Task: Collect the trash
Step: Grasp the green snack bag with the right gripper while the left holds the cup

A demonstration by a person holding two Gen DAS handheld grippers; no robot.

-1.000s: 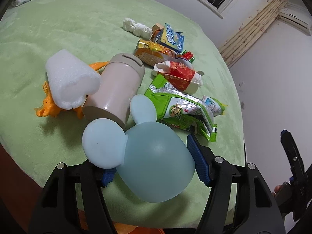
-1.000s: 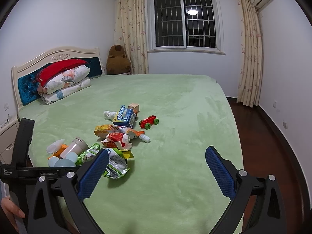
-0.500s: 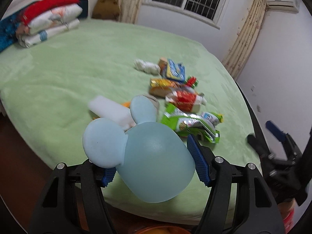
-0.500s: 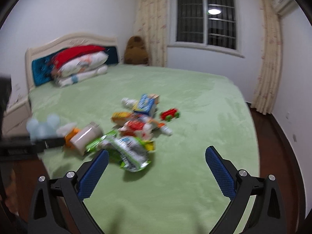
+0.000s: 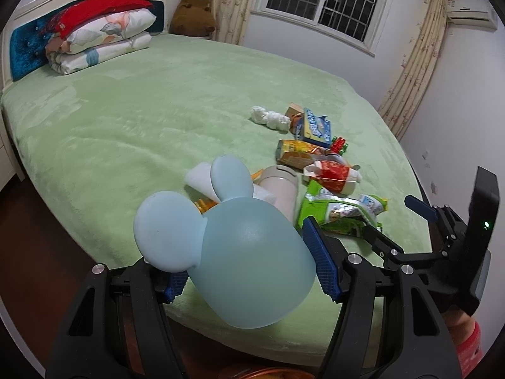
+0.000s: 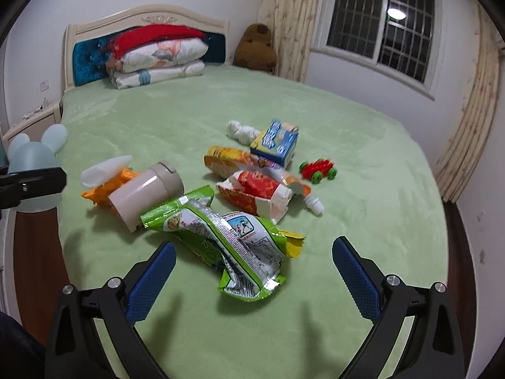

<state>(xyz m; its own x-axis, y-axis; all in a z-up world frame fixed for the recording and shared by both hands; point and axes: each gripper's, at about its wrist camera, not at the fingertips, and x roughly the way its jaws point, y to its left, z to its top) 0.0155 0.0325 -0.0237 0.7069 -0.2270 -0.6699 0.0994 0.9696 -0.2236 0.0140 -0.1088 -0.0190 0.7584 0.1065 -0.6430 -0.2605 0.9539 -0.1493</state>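
A: What is being carried, and where is the trash lying?

B: The pale blue mouse-shaped toy (image 5: 249, 262) is being clamped between the pads of the left gripper (image 5: 249, 271), and it is being lifted clear of the bed (image 5: 157, 101); a second ago it was being held low against the beige cup (image 5: 281, 189). The green snack wrapper (image 6: 227, 240) is now lying just ahead of the right gripper (image 6: 252, 274), which is being held wide with nothing between its jaws and has been brought nearer.

A: What is being implied?

B: A grab of that wrapper is probably being prepared; the red carton (image 6: 255, 195) beyond it is being left for later.
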